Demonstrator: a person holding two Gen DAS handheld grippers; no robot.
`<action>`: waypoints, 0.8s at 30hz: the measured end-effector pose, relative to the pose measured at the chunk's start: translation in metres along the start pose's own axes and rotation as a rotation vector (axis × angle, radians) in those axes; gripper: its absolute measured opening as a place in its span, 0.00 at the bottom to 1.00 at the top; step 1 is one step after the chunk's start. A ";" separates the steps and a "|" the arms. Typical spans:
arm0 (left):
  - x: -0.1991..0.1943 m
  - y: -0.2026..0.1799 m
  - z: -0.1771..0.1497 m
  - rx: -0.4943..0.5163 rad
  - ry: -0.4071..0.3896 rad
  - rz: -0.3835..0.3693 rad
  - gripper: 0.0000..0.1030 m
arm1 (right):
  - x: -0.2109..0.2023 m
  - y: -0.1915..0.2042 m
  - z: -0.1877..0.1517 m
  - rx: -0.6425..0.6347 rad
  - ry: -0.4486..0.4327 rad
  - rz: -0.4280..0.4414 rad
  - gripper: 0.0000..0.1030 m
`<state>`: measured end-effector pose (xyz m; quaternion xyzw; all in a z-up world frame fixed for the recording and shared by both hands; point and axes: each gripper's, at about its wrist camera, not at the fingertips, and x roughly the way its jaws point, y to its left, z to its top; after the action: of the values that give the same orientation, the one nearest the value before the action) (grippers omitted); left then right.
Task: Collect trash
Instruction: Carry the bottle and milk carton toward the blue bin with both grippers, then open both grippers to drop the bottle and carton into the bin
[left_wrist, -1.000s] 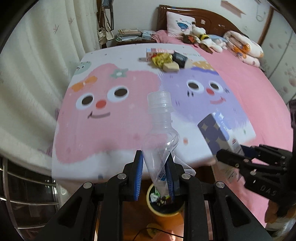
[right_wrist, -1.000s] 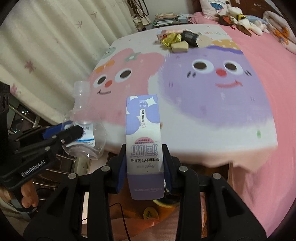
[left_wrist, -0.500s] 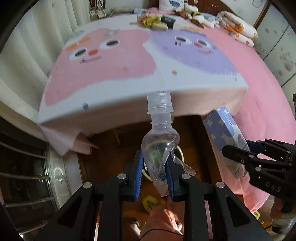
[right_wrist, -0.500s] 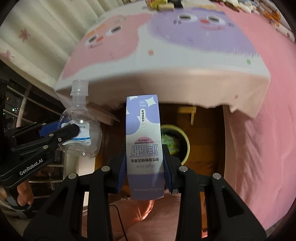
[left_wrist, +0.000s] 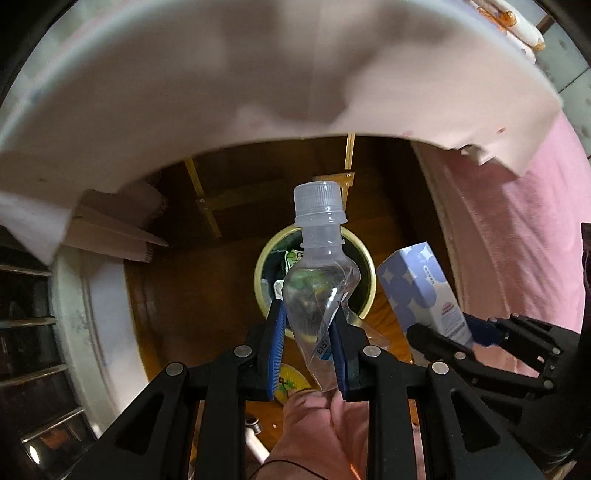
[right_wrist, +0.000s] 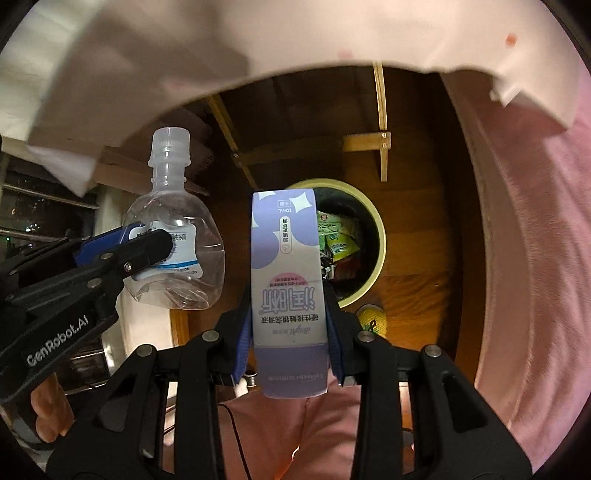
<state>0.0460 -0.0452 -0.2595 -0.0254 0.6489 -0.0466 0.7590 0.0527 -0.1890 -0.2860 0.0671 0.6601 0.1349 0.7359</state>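
Home bedroom: pink bedspread (left_wrist: 524, 236), wooden floor (right_wrist: 417, 236).

Dim, warm-toned fisheye views with bright cloth at the top

The overhanging sheet (left_wrist: 258, 74) is smeared by motion blur and nearly washed out; the floor (right_wrist: 417, 229) below sits in amber shadow (straight lines bow at the black vignetted edges). The clear bottle (left_wrist: 317, 291) carries small glints and stays sharp.

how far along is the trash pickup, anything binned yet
Done: the bin on the floor already holds wrappers. In hand: the left gripper grips a clear bottle and the right gripper a purple box, both above the bin. Left: dropping both in.
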 end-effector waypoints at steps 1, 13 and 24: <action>0.016 -0.002 0.000 0.006 0.006 0.002 0.22 | 0.010 -0.005 0.001 0.004 0.004 -0.001 0.30; 0.141 -0.014 0.017 0.065 0.067 0.045 0.23 | 0.125 -0.056 0.030 0.063 0.044 -0.022 0.31; 0.157 -0.001 0.024 0.042 0.044 0.071 0.68 | 0.136 -0.070 0.047 0.134 0.017 -0.027 0.49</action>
<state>0.0938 -0.0630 -0.4098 0.0147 0.6649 -0.0341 0.7460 0.1192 -0.2134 -0.4298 0.1061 0.6747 0.0811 0.7259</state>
